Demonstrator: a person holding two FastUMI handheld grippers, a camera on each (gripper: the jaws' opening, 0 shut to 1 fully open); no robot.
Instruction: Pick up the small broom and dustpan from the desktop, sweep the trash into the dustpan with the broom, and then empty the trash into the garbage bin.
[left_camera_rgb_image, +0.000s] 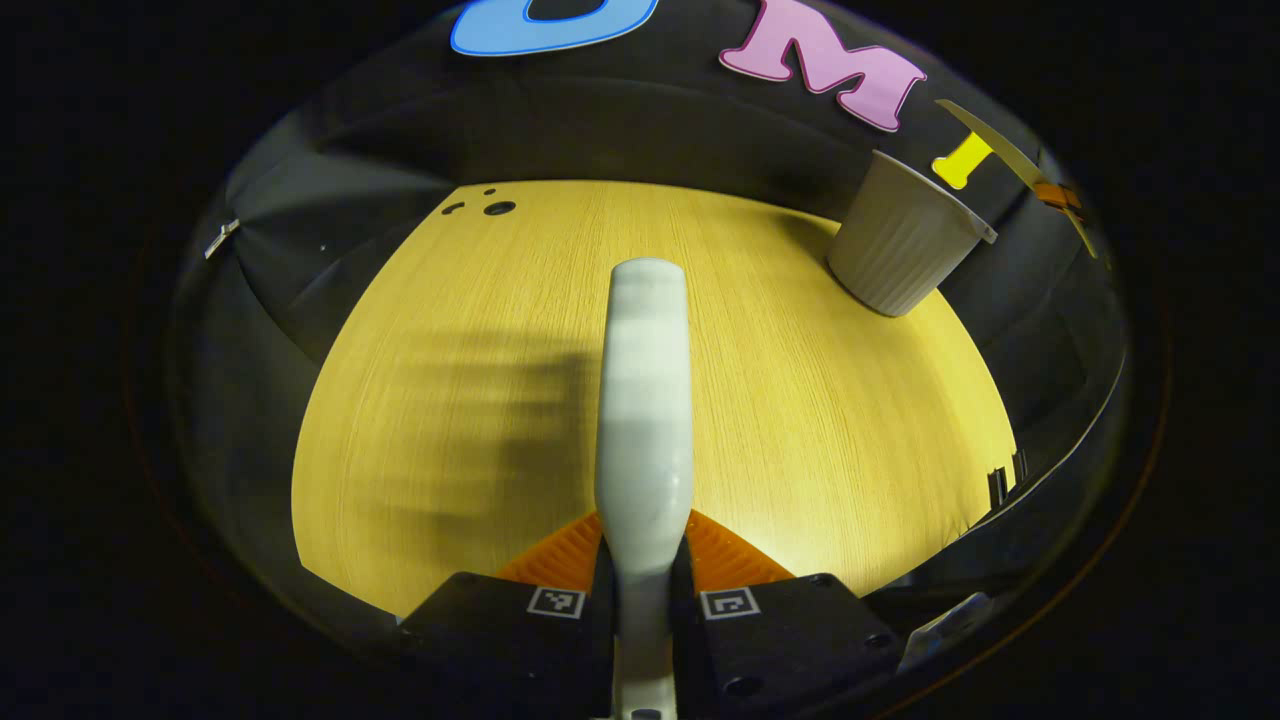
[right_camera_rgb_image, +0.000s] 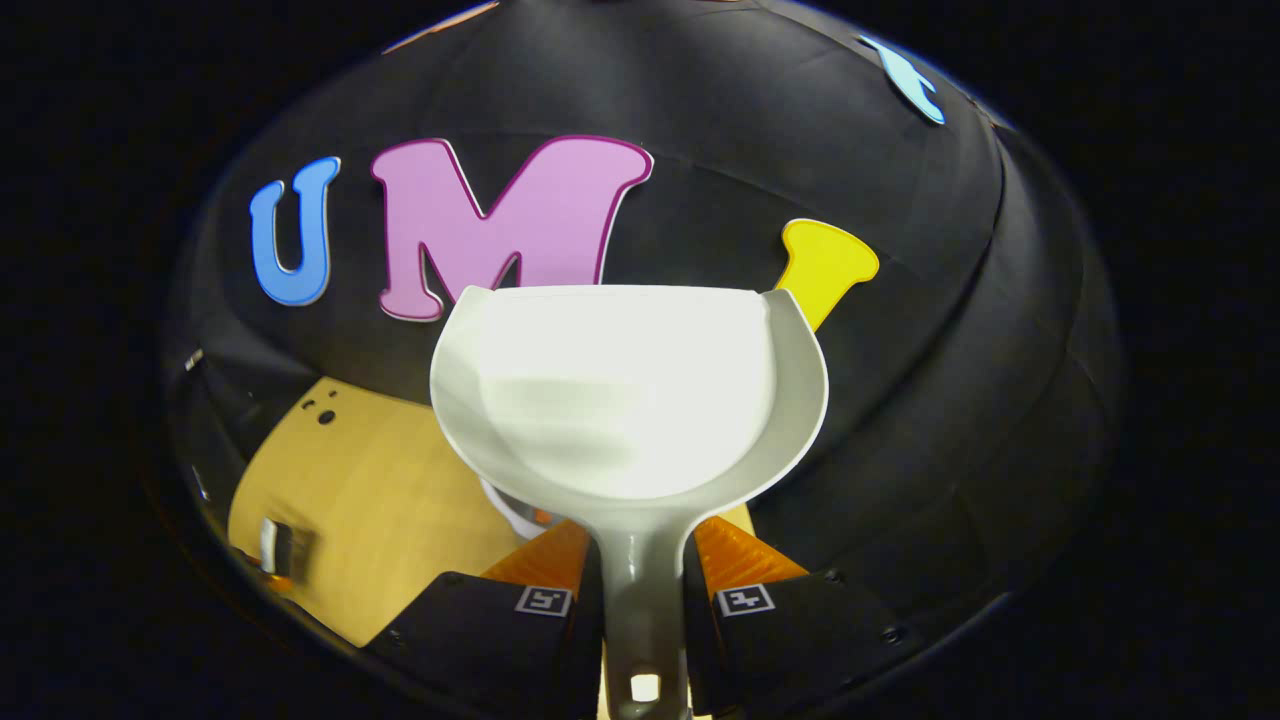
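Broom handle (left_camera_rgb_image: 645, 400) above yellow wood-grain desktop (left_camera_rgb_image: 800, 420); bin (left_camera_rgb_image: 900, 240) near black wall (left_camera_rgb_image: 620, 130).

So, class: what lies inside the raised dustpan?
The dustpan, clamped by the right gripper, shows a bare pale scoop, no trash visible. What sits directly under it is covered.

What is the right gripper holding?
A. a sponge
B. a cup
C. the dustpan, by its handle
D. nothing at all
C. In the right gripper view, the right gripper has both fingers pressed on the handle of the dustpan, whose pale scoop is raised in front of the booth wall.
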